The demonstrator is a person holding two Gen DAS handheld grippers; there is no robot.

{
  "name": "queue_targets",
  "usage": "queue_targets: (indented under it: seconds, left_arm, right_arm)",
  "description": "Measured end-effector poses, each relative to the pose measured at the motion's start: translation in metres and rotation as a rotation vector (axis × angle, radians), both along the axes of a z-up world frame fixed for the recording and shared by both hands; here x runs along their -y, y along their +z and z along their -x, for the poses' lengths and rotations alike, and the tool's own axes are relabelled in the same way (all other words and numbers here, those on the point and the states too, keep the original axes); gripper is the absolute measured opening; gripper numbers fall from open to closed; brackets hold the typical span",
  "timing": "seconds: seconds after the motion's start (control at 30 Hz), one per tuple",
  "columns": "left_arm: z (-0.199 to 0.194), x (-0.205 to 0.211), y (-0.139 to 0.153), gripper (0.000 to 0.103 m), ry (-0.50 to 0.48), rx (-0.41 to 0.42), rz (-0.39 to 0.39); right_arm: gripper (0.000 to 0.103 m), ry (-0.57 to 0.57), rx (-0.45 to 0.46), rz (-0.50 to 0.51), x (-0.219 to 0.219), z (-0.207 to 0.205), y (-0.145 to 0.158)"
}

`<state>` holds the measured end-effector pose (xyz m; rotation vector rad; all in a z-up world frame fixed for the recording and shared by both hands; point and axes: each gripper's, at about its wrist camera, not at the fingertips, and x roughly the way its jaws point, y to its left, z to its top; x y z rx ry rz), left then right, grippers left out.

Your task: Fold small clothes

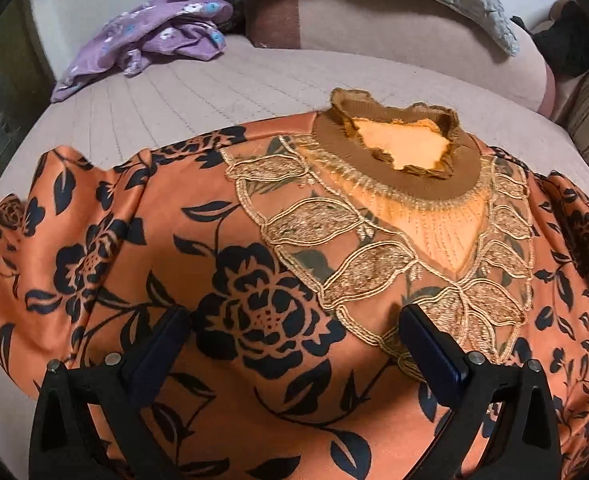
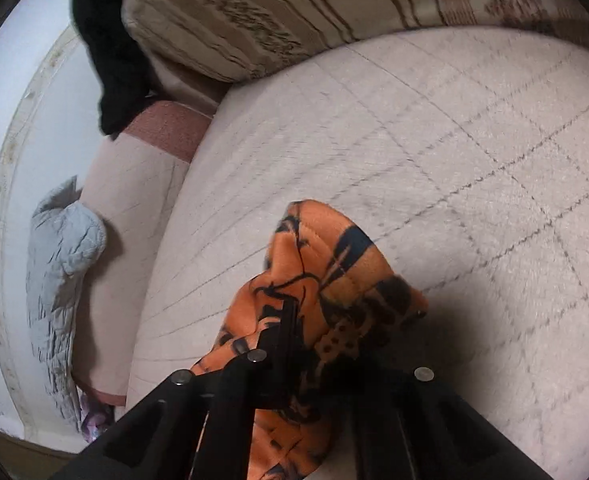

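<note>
Your left gripper (image 1: 294,328) hung spread over the silky orange floral top (image 1: 222,240); your right gripper (image 2: 314,332) pinched its bunched sleeve (image 2: 326,264).

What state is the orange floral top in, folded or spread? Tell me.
Spread: the orange floral top lies front-up across the bed, collar showing, body unfolded.

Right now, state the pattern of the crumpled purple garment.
White and blue flowers on the purple garment, clearest in the left wrist view.

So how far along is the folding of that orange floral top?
Done: the orange floral top lies spread face up on the bed. In hand: the right tool is shut on a bunched edge; the left tool hovers open. Left: every fold, plus the purple garment.
</note>
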<state>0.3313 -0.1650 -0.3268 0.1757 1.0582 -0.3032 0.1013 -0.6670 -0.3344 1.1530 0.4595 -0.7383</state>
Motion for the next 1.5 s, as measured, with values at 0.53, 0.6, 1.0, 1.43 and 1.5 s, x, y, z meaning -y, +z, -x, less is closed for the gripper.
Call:
queue_targets:
  seconds: [0.53,0.6,1.0,1.43,1.5]
  left_arm:
    - [-0.018,-0.172,0.082,0.103,0.44,0.306,-0.095]
    - [-0.015,-0.2,0.081,0.103,0.484,0.293,-0.097]
    - [-0.019,-0.269,0.066,0.103,0.605,0.221,-0.056]
    - [-0.024,-0.386,0.022,0.103,0.925,-0.004,0.178]
    - [-0.023,-0.405,0.011,0.102,0.963,-0.04,0.329]
  right_arm:
    - [0.006,0.642,0.306,0.207,-0.313,-0.158,0.171]
    - [0.006,0.684,0.294,0.187,-0.359,-0.178,0.159]
    - [0.081,0.886,0.276,-0.039,-0.46,-0.188,0.064]
    - [0.039,0.952,-0.024,0.099,-0.451,-0.17,-0.02]
    - [0.039,0.975,0.082,0.103,-0.451,-0.16,-0.013]
